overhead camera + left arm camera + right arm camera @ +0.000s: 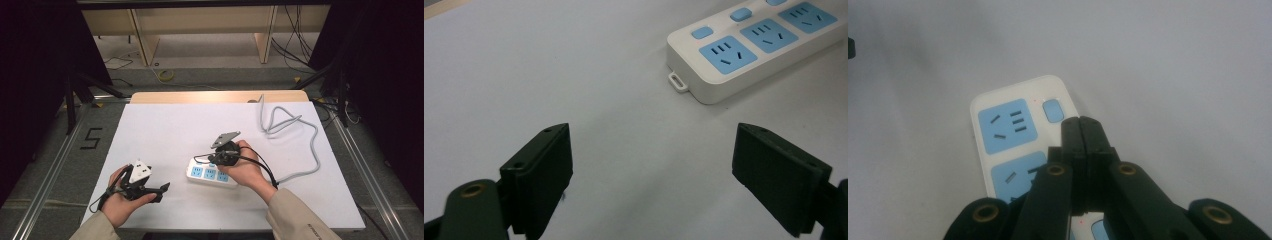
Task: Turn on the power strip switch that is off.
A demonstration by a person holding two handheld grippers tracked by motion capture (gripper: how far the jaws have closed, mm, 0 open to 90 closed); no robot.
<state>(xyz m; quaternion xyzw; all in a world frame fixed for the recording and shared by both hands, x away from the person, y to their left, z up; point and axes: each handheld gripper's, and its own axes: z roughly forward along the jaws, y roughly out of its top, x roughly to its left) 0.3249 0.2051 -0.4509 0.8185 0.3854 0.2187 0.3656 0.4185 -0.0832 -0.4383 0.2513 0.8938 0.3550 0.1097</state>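
Observation:
A white power strip [210, 175] with blue sockets lies in the middle of the white table. Its grey cable [313, 145] loops off to the right and back. My right gripper [216, 161] hovers over the strip's left part, held from the right by a hand. In the right gripper view the gripper [1081, 125] is shut with nothing between its jaws. Its tips sit over the strip [1007, 125], just below a blue switch button [1051, 110]. My left gripper [161, 192] rests low at the front left, open. Its jaws stand wide apart [651, 150] and point toward the strip's end [744, 55].
The cable coils [278, 122] lie at the back right of the table. A wooden edge [215, 96] runs along the table's far side. Beyond it are shelf legs and floor cables [295, 45].

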